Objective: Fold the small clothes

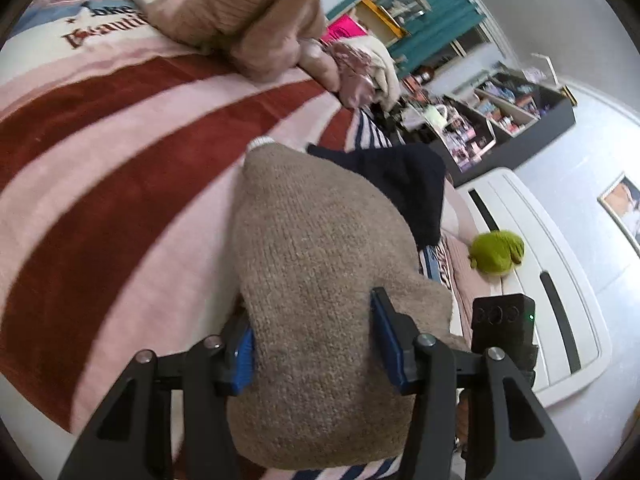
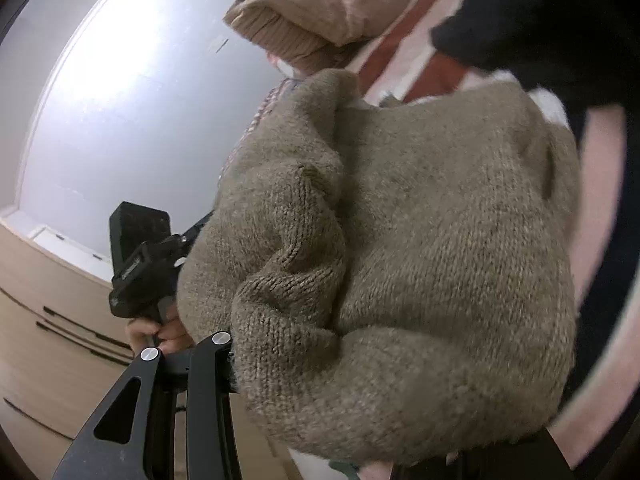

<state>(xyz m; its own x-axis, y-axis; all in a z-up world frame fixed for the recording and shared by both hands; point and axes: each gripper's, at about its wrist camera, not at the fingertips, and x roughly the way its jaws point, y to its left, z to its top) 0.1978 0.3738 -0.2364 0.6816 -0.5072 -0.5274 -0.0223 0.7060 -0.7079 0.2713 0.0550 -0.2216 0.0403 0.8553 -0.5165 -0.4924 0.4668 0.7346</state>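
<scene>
A brown knitted sweater (image 1: pixel 320 264) hangs bunched between my two grippers above the bed. In the left wrist view my left gripper (image 1: pixel 316 344) has its blue pads (image 1: pixel 244 356) pressed on either side of a thick fold of it. In the right wrist view the sweater (image 2: pixel 420 240) drapes over my right gripper (image 2: pixel 340 380) and hides its fingertips; the knit gathers tightly at the left finger, so it looks shut on the cloth. My left gripper's body (image 2: pixel 140 264) shows there too, with a hand (image 2: pixel 160 332) on its handle.
The bed carries a pink and red striped blanket (image 1: pixel 120 152). A tan ribbed garment (image 1: pixel 248 12) and other clothes lie at its far side, and a dark navy garment (image 1: pixel 408 184) lies beside the sweater. A green plush toy (image 1: pixel 496 252) sits near the white bed frame (image 1: pixel 560 300). A wooden dresser (image 2: pixel 48 320) stands nearby.
</scene>
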